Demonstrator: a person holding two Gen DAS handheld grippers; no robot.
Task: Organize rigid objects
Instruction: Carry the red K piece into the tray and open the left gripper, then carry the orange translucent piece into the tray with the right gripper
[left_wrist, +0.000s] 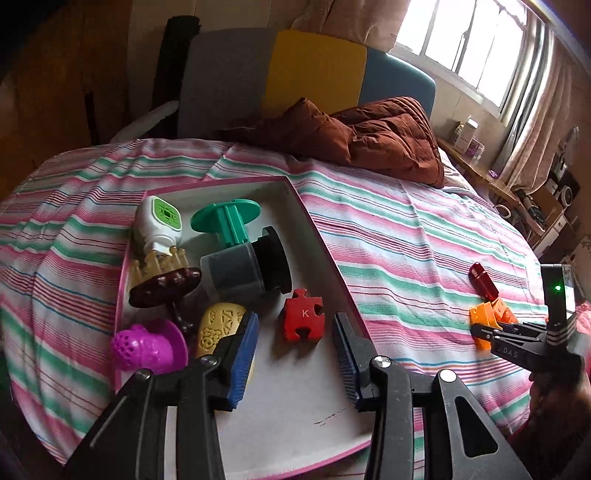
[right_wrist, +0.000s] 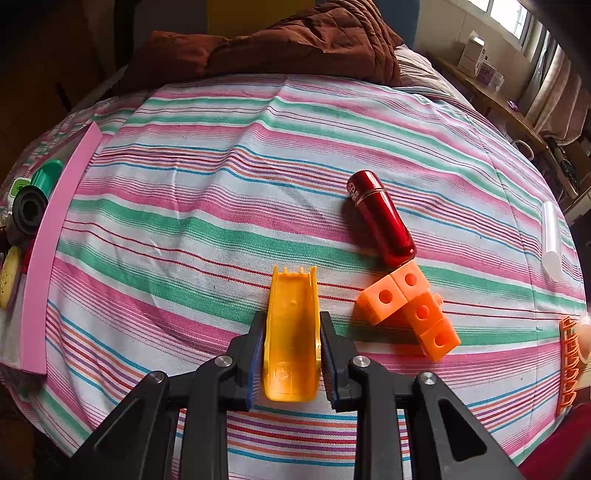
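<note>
Bed: striped sheet (right_wrist: 207, 229), brown quilt (left_wrist: 384, 136) at the far end.
Box: pink-edged box (left_wrist: 317, 229) on the sheet, holding a red K block (left_wrist: 303, 320), grey jar (left_wrist: 236, 271), green spool (left_wrist: 227, 218), white bottle (left_wrist: 160, 221), yellow piece (left_wrist: 218, 325) and purple toy (left_wrist: 144, 345).
Loose on sheet: red tube (right_wrist: 382, 218) touching orange cubes (right_wrist: 410, 306); white stick (right_wrist: 551, 236) well apart at the right.
Left tool (left_wrist: 293, 354): over the box, open, nothing between its pads; the K block lies just beyond.
Right tool (right_wrist: 291, 350): clamped on a yellow scoop (right_wrist: 291, 332), near the cubes.
</note>
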